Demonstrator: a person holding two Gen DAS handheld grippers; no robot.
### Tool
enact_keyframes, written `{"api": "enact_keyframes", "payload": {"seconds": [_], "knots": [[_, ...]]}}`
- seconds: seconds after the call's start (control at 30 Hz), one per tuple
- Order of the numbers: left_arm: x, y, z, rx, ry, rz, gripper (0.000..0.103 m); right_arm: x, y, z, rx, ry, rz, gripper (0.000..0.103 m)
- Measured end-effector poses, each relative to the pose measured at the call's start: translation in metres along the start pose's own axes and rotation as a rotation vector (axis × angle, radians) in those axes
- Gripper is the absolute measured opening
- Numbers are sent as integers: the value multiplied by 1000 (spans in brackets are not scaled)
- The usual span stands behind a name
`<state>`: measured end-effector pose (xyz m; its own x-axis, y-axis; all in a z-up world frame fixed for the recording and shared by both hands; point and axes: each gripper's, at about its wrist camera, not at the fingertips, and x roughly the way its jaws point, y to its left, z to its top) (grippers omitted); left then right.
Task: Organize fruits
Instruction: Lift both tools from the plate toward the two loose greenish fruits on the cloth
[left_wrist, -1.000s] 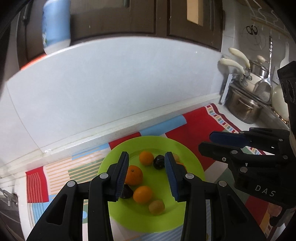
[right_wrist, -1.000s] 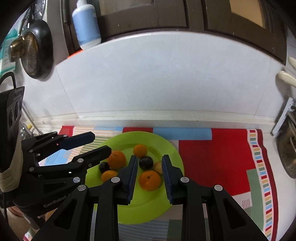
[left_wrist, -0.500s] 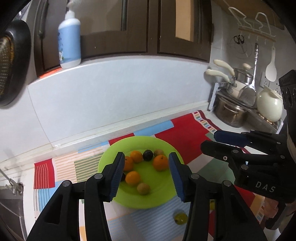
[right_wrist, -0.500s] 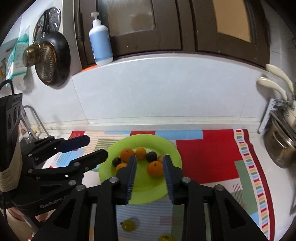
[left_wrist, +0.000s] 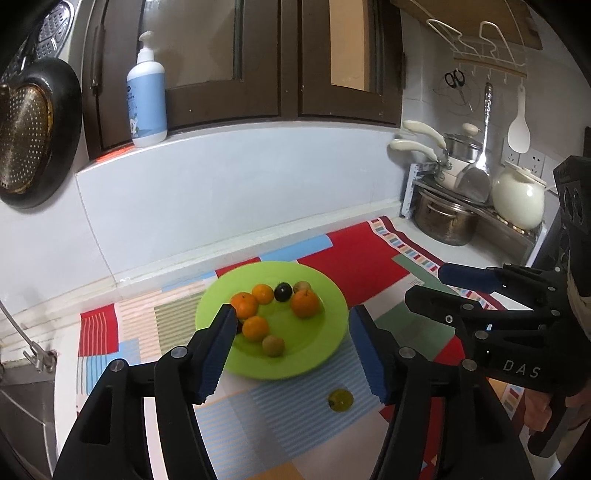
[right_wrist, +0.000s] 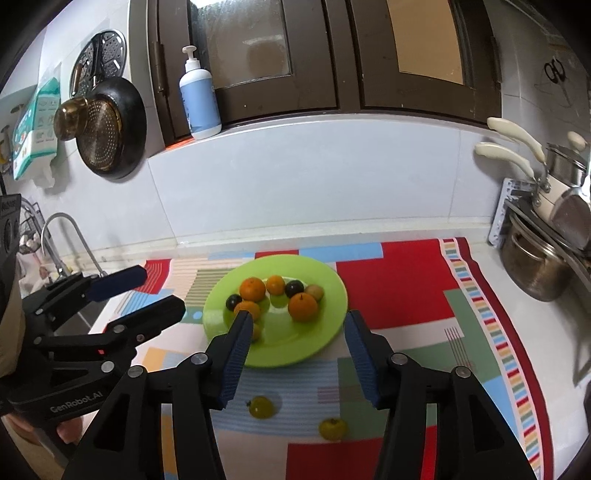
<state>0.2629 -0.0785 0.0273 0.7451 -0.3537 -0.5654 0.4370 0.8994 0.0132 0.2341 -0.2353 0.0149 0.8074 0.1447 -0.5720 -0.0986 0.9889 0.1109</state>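
Left wrist view. Left gripper (left_wrist: 291, 328): jaws part-spread, just widened, nothing between the pads; the green plate (left_wrist: 325, 339) is only framed behind them. The gap is judged to be made ready for a round fruit.
Green plate: set on the patterned mat (left_wrist: 362, 258) at 12 o'clock from the fingertips, presumably as the collecting point. On it: four oranges, the largest (left_wrist: 305, 303) at the plate's 2 o'clock; a dark plum (left_wrist: 283, 292) at its 12 o'clock; a brownish fruit (left_wrist: 273, 345) toward 6 o'clock; another half hidden behind the large orange.
Loose yellow-green fruit (left_wrist: 340, 398): on the mat just off the plate rim at 5 o'clock, not yet gathered.
Right gripper (left_wrist: 424, 286): seen side-on at 3 o'clock, empty.
Pots (left_wrist: 447, 221): stacked at 2 o'clock, well apart.

Right wrist view. Right gripper (right_wrist: 299, 325): jaws likewise part-spread, just widened, holding nothing; the plate's near rim (right_wrist: 280, 360) shows through the gap.
Two loose yellow-green fruits: one (right_wrist: 261, 407) at 6 o'clock below the jaws, one (right_wrist: 333, 428) at 5 o'clock, both on the mat clear of the plate. These are judged the remaining items to be moved.
Second dark plum (right_wrist: 232, 302): at the plate's 9 o'clock.
Left gripper (right_wrist: 147, 291): at 9 o'clock, empty, near the tap (right_wrist: 59, 236).
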Motion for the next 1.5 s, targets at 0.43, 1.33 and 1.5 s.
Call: {"api": "enact_keyframes", "payload": {"seconds": [0.43,1.33,1.5], "knots": [[6,-20,-33,48,70,-31,65,-5,-8,-36,-2,76,-55,53],[89,-29,-93,76,317,-132,65,57,-33,-92,50,312,-49,52],[100,-29,-92,66,323,-145,59,68,-33,-94,55,325,-32,51]]}}
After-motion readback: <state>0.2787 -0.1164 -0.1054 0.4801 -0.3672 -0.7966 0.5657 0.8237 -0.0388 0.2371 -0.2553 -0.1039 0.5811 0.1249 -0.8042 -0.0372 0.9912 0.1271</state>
